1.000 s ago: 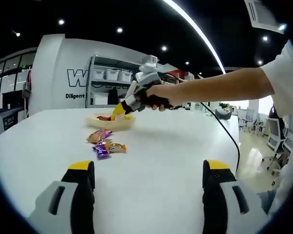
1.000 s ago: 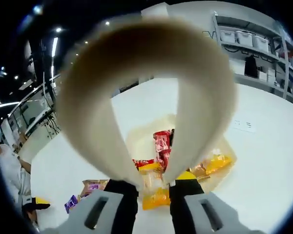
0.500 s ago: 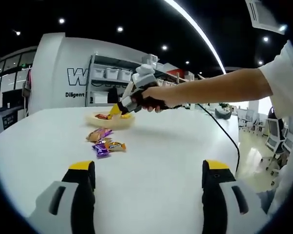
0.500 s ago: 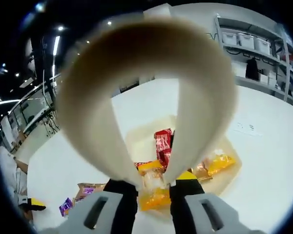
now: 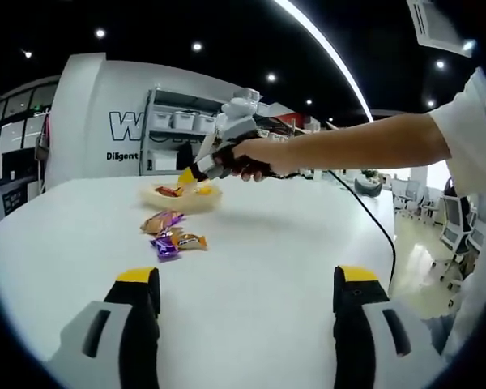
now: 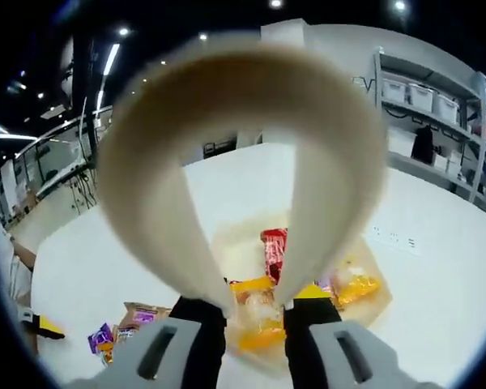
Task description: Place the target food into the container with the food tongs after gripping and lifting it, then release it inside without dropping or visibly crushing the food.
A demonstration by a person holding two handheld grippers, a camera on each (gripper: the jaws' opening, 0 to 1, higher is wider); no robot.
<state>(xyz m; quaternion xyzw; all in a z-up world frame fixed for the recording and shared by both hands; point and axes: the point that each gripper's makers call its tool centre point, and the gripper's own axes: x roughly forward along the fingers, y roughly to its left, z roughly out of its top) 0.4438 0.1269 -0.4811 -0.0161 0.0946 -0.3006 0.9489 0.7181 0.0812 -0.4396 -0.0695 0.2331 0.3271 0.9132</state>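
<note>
Cream food tongs (image 6: 243, 105) loop up in front of the right gripper view, and my right gripper (image 6: 255, 304) is shut on their two arms. An orange-wrapped snack (image 6: 255, 312) sits pinched between the arms just above the jaws, over the shallow cream container (image 6: 381, 308). A red packet (image 6: 274, 247) and a yellow packet (image 6: 352, 285) lie inside the container. In the left gripper view the right gripper (image 5: 190, 174) hovers over the container (image 5: 182, 200), held by a person's hand (image 5: 255, 158). My left gripper (image 5: 247, 300) stands open low over the white table, nothing between its fingers.
Several loose wrapped snacks (image 5: 174, 239) lie on the white table (image 5: 267, 243) in front of the container, also seen as purple and brown packets (image 6: 117, 328). A cable (image 5: 373, 227) trails across the table's right side. Shelves with bins (image 5: 178, 126) stand behind.
The right gripper with the tongs and orange snack has drifted a little left and up over the container. The left gripper has stayed put.
</note>
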